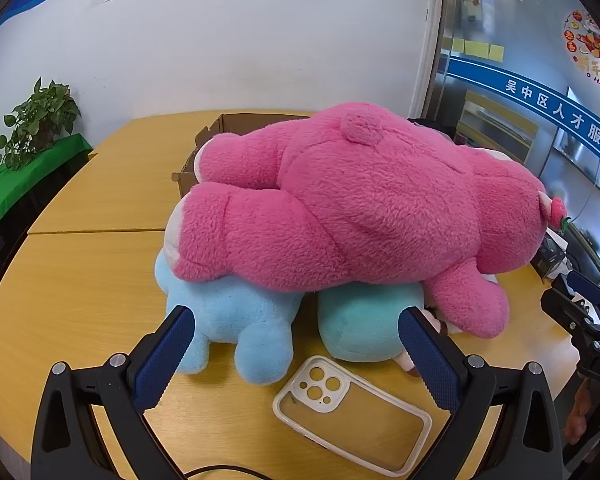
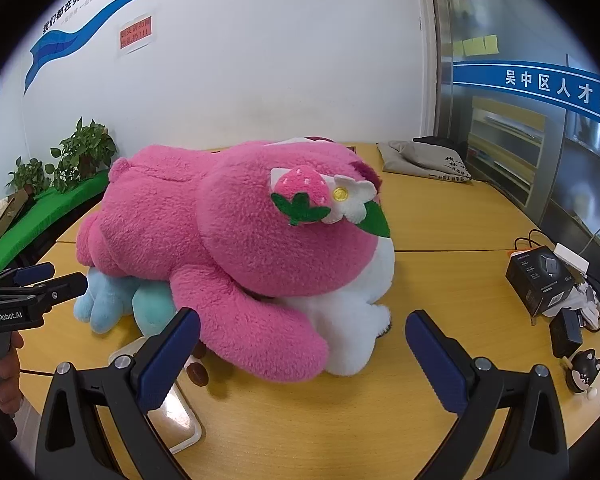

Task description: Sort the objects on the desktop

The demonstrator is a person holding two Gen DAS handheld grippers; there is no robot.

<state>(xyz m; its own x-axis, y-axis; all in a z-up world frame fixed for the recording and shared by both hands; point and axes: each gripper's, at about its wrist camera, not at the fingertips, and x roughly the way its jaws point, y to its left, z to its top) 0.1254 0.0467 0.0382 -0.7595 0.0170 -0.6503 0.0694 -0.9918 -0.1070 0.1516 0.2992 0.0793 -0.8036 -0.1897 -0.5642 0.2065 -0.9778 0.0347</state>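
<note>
Left wrist view first: the left gripper (image 1: 296, 344) is spread wide, nothing between its blue pads (image 1: 162, 356). Just past the left pad sits a light blue plush (image 1: 236, 332), and beside it a teal plush (image 1: 364, 320) right in front of the right pad. Between the two fingers, close to the camera, a clear phone case (image 1: 352, 412) lies flat on the yellow wooden table (image 1: 80, 280), camera cutouts pointing toward the toys. Draped over both small plushes is the big pink strawberry bear (image 1: 360, 208), lying on its side, legs to the left, head to the right. Behind it peeks a brown cardboard box (image 1: 216, 136). Far right edge, the right gripper (image 1: 580, 312) shows at the side; from here I cannot tell its spread.

Over to the right wrist view: the right gripper (image 2: 302, 344) is also open wide and empty. The bear's pink arm (image 2: 260, 332) reaches down toward the left finger, nearly touching it, and a white plush (image 2: 352, 312) sits under the bear's head, between the fingers but further out. To the right, well apart, a black box (image 2: 540, 280) and a small black figurine (image 2: 584, 368).
</note>
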